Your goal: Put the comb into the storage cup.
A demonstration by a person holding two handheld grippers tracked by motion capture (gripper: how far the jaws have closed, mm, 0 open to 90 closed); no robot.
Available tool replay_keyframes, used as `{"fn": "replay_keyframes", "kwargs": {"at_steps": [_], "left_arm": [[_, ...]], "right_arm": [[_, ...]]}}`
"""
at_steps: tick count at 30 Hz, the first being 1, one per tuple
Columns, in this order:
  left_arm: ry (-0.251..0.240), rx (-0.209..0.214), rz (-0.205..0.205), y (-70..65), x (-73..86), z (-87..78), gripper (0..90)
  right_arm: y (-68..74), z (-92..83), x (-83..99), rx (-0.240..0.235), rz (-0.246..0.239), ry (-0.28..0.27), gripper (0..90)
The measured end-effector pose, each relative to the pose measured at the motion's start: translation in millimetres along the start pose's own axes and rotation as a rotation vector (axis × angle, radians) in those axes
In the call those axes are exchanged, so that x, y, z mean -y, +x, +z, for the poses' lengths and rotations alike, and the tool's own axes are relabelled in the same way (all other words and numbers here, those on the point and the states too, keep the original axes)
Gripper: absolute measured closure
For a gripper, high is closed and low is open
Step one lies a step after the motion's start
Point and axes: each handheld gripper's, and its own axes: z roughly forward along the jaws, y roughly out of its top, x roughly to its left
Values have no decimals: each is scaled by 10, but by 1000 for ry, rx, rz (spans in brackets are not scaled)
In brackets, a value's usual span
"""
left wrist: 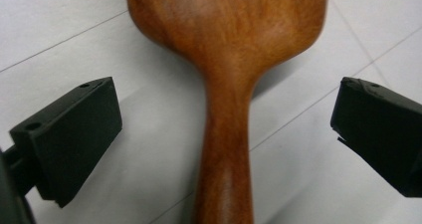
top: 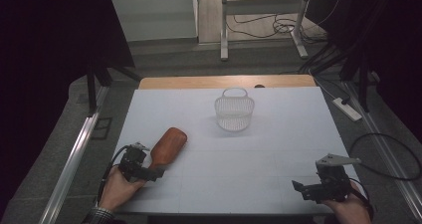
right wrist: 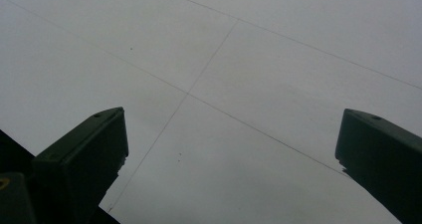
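Note:
A brown wooden paddle-shaped brush (top: 167, 144) lies on the white table (top: 259, 149) at the front left, its handle pointing toward the person. My left gripper (top: 152, 172) is open, its two black jaws standing on either side of the handle (left wrist: 224, 149) without touching it. A small white mesh basket (top: 234, 110) with a handle stands upright at the table's middle back. My right gripper (top: 304, 188) is open near the front right corner, above bare table (right wrist: 234, 99), nothing between its jaws.
The table's wooden far edge (top: 224, 81) shows behind the white top. Metal desk legs and cables (top: 278, 25) are on the floor beyond. A power strip (top: 347, 108) lies on the floor to the right.

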Motion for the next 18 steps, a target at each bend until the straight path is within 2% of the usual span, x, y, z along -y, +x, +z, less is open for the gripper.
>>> {"fn": "replay_keyframes", "kwargs": {"at_steps": [3,6,10,12,13,15,18], "left_arm": [[-6,-18,19,-8,-5,-5,39],[13,-36,44,-34,-7,10,106],[16,-50,49,-44,-9,-3,256],[17,-47,51,-39,-6,-9,335],[11,-39,47,-35,-4,-17,335],[5,-36,46,-35,-6,-29,422],[8,-32,47,-31,-9,-25,483]], "right_arm": [[1,3,-1,1,-3,2,2],[2,3,-1,1,-3,2,2],[2,5,-2,1,-4,4,2],[3,5,-1,2,-5,4,2],[4,5,-1,2,-5,3,2],[4,5,-1,2,-5,3,2],[2,4,-1,1,-4,3,2]]}}
